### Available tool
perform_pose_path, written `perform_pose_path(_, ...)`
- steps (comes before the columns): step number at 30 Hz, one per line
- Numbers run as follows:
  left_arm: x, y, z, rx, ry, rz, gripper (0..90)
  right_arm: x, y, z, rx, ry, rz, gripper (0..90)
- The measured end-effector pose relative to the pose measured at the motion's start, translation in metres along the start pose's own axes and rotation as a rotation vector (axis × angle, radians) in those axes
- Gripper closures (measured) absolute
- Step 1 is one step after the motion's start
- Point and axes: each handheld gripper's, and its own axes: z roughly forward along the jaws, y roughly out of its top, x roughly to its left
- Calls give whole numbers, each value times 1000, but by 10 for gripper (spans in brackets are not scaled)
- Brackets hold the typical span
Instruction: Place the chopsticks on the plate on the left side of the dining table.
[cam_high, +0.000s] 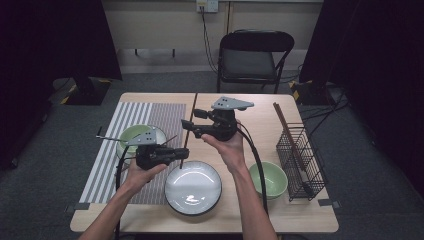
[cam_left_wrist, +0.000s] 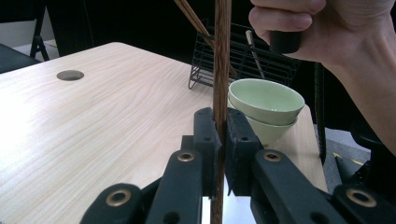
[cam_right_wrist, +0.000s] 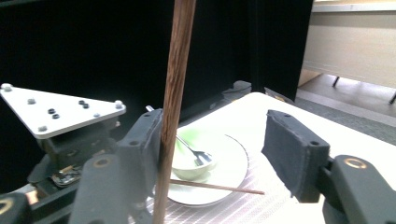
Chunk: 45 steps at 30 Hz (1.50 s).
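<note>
Chopstick (cam_left_wrist: 221, 60): stiff, light, slick wood, upright at 12 o'clock from plate (cam_high: 193, 188). Your left gripper (cam_left_wrist: 222, 140) clamps it low; right gripper (cam_right_wrist: 219, 144) stands open around it. Grip mid-shaft.

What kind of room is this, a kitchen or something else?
Probably a lab or studio set up like a dining spot, not a kitchen: a wooden table with a striped placemat and bowls, ringed by black curtains, with a folding chair and bare floor behind.

High view looks down from above; 2 gripper views sit close behind their jaws — all share the chopstick (cam_high: 188, 131).
</note>
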Motion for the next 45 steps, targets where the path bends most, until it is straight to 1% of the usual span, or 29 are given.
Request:
perform_pose_path(1, 0, 0, 0, -7, -10, -3, 848, -1, 0, 0, -2, 2, 4, 360)
perform_pose_path(5, 1, -1, 0, 1, -5, -8, 847, -4, -1, 0, 9, -12, 3, 325)
perform_pose_path(7, 1, -1, 0, -5, -7, -10, 847, -5, -1, -1, 14, -38, -1, 282)
perform_pose_path(11, 2, 0, -2, -9, -9, -17, 848, -9, -2, -3, 4, -59, -1, 265)
perform_pose_path(14, 3, -1, -2, -10, -5, -19, 848, -12, -3, -5, 8, -68, 2, 258)
perform_pose_path(15, 3, -1, -3, -12, -13, -24, 848, -12, -3, -5, 7, -70, 3, 256)
perform_pose_path(22, 4, 0, -3, -6, -11, -36, 848, -18, -3, -8, 13, -83, 11, 243)
perform_pose_path(23, 4, 0, -3, -12, -15, -40, 848, -19, -3, -8, 13, -82, 13, 243)
perform_pose_path(25, 4, 0, -4, -6, -8, -33, 848, -20, -3, -8, 13, -84, 15, 239)
perform_pose_path(33, 5, 0, -6, -6, -11, -39, 848, -25, -3, -12, 5, -99, 21, 233)
perform_pose_path(35, 5, 0, -5, -8, -18, -44, 848, -25, -3, -13, 4, -102, 22, 233)
perform_pose_path(38, 5, 0, -5, -11, -16, -47, 847, -28, -6, -14, -4, -104, 28, 230)
perform_pose_path(40, 5, 0, -7, -5, -9, -45, 847, -30, -7, -14, -1, -108, 34, 226)
perform_pose_path(42, 6, 0, -7, -17, -11, -49, 847, -31, -8, -15, -1, -109, 37, 226)
perform_pose_path(45, 6, 1, -9, -20, -13, -47, 847, -32, -8, -16, -3, -118, 37, 226)
